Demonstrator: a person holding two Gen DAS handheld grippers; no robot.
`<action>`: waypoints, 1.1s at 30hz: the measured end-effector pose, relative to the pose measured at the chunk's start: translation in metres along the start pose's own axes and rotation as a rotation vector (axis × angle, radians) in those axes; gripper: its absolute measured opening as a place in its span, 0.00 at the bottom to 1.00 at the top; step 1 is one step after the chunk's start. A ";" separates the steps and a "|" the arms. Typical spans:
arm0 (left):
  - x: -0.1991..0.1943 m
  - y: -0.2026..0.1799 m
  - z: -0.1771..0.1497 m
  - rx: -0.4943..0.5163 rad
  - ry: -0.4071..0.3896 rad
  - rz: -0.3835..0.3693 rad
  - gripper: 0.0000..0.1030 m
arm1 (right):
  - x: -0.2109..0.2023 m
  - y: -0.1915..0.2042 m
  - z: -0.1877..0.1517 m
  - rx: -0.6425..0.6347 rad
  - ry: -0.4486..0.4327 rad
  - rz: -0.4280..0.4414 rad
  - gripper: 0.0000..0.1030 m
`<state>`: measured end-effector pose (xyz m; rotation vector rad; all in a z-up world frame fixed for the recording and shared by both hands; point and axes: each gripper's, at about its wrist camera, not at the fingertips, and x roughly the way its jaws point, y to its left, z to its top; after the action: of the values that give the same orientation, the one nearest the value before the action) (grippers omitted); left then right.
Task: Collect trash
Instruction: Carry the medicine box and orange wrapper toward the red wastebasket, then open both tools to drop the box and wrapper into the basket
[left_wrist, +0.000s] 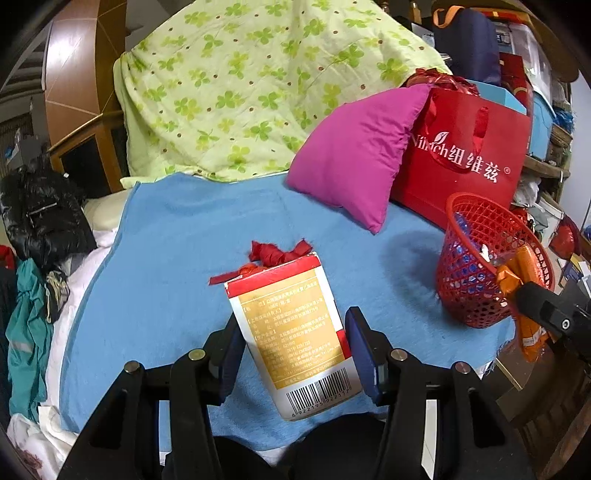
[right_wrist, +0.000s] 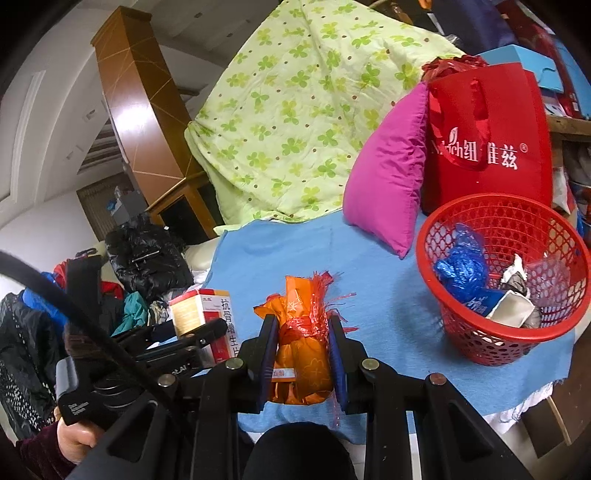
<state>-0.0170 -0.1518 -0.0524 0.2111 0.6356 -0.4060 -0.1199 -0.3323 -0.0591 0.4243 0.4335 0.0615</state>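
My left gripper (left_wrist: 295, 325) is shut on a white, gold and red medicine box (left_wrist: 291, 332), which it holds tilted above the blue towel (left_wrist: 166, 277). Crumpled red wrapper scraps (left_wrist: 279, 253) lie on the towel just behind the box. A red mesh basket (left_wrist: 465, 273) stands at the right, near the bed's edge. My right gripper (right_wrist: 303, 332) is shut on an orange packet (right_wrist: 301, 354) tied with red frilly ribbon, left of the basket (right_wrist: 495, 334). Inside the basket are blue plastic and white wrappers. In the right wrist view the box (right_wrist: 201, 314) shows at the left.
A magenta pillow (left_wrist: 354, 155) and a red gift bag (left_wrist: 472, 147) stand behind the basket. A green clover quilt (left_wrist: 240, 85) is heaped at the back. A black jacket (left_wrist: 40, 214) and clothes lie left of the towel. A hand (right_wrist: 74, 439) grips the left gripper's handle.
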 end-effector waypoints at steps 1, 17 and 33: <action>-0.001 -0.002 0.000 0.003 -0.002 -0.001 0.54 | -0.002 -0.002 0.000 0.006 -0.004 0.000 0.28; -0.017 -0.045 0.024 0.087 -0.059 -0.034 0.54 | -0.032 -0.034 0.014 0.058 -0.080 -0.031 0.28; -0.023 -0.100 0.052 0.178 -0.116 -0.101 0.54 | -0.067 -0.082 0.036 0.107 -0.167 -0.091 0.28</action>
<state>-0.0498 -0.2513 -0.0042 0.3237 0.4976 -0.5686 -0.1680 -0.4312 -0.0366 0.5102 0.2923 -0.0857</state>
